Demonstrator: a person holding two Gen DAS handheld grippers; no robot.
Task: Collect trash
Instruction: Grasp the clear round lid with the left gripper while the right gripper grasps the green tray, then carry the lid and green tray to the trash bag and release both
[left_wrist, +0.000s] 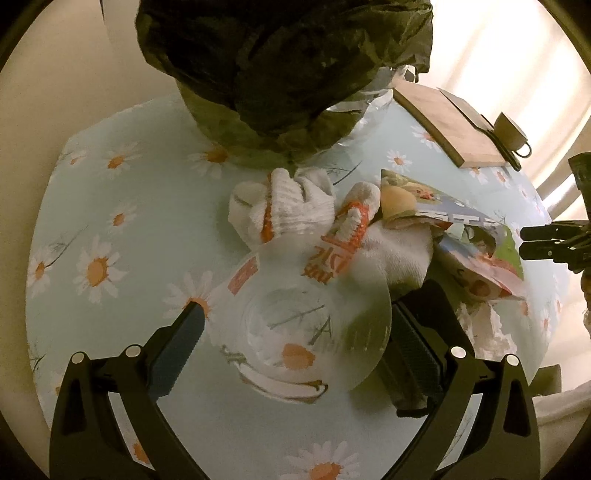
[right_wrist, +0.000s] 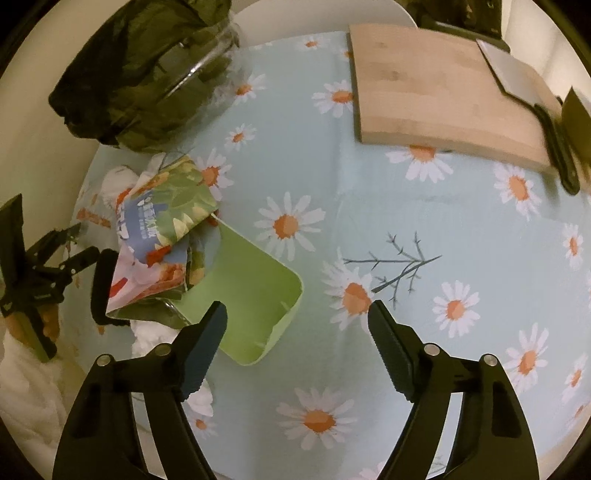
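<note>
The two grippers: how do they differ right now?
The left gripper has a clear plastic cup lying between its fingers; the right gripper has only the daisy tablecloth between them. The left sits amid the trash pile, near the white gloves; the right hangs beside it, next to a green box. Both are black and open.

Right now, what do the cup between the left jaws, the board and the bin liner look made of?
The cup looks like thin clear plastic: the daisy print shows through its base, with orange printing on the wall. The board looks like wood or bamboo, matte, with pale grain strips. The bin liner looks like thin dark plastic film, crinkled and faintly glossy.
</note>
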